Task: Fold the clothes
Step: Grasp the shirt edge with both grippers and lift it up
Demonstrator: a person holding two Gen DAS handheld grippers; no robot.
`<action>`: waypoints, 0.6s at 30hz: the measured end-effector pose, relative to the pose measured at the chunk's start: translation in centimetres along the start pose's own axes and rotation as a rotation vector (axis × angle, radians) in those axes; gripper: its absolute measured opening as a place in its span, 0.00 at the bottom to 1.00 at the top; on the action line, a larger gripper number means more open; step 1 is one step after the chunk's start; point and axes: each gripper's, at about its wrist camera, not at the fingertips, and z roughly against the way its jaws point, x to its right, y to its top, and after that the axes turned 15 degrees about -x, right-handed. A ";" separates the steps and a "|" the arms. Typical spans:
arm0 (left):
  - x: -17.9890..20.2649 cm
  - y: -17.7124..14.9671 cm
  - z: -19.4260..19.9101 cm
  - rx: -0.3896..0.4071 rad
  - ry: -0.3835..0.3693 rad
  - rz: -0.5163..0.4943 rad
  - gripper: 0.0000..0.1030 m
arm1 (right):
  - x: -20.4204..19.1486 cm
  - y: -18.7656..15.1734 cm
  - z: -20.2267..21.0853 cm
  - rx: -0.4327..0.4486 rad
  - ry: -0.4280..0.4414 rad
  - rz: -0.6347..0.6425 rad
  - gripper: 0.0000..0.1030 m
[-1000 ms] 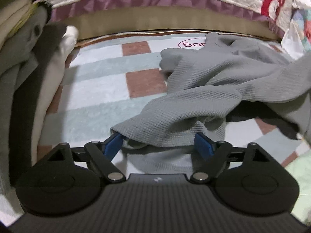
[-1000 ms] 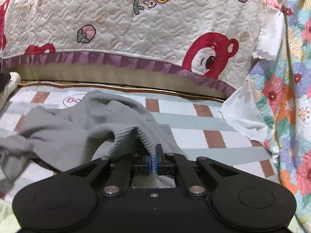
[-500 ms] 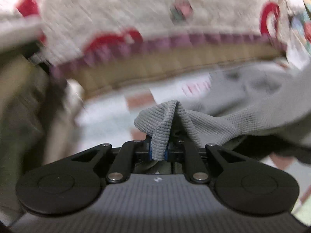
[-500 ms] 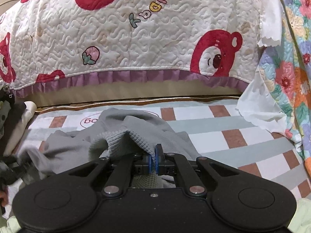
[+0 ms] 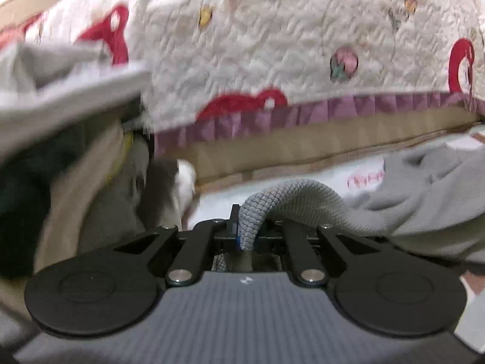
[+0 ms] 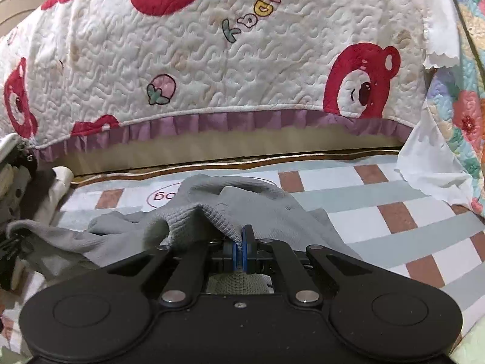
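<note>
A grey ribbed knit garment (image 6: 242,206) lies crumpled on the checked bed sheet (image 6: 379,203). My right gripper (image 6: 242,250) is shut on a ribbed edge of it, and the cloth rises in a ridge just ahead of the blue pads. In the left wrist view, my left gripper (image 5: 245,236) is shut on another ribbed edge, and the grey garment (image 5: 409,197) arches up and trails off to the right. The left wrist view is blurred.
A quilted bear-print cover (image 6: 242,60) with a purple frill hangs across the back. A stack of folded clothes (image 5: 75,166) stands at the left. A floral quilt (image 6: 466,106) and a white cloth (image 6: 430,163) bound the right side.
My left gripper was open around the garment's edge a second ago; it closed on it and has lifted it up and leftward. The right gripper has kept its hold and risen slightly.
</note>
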 end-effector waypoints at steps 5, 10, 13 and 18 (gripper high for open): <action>0.1 2.5 -0.8 0.023 0.007 0.003 0.06 | 0.3 4.5 -1.5 -0.020 -0.044 0.019 0.03; -0.7 11.5 2.3 0.143 0.068 0.032 0.06 | -0.3 11.8 4.3 0.230 -0.093 0.049 0.02; -1.7 16.6 9.4 0.349 0.113 0.067 0.06 | -0.8 16.2 8.8 0.412 -0.124 0.069 0.02; -3.9 17.8 20.6 0.492 0.074 0.030 0.06 | -0.9 16.6 19.5 0.685 -0.060 0.132 0.02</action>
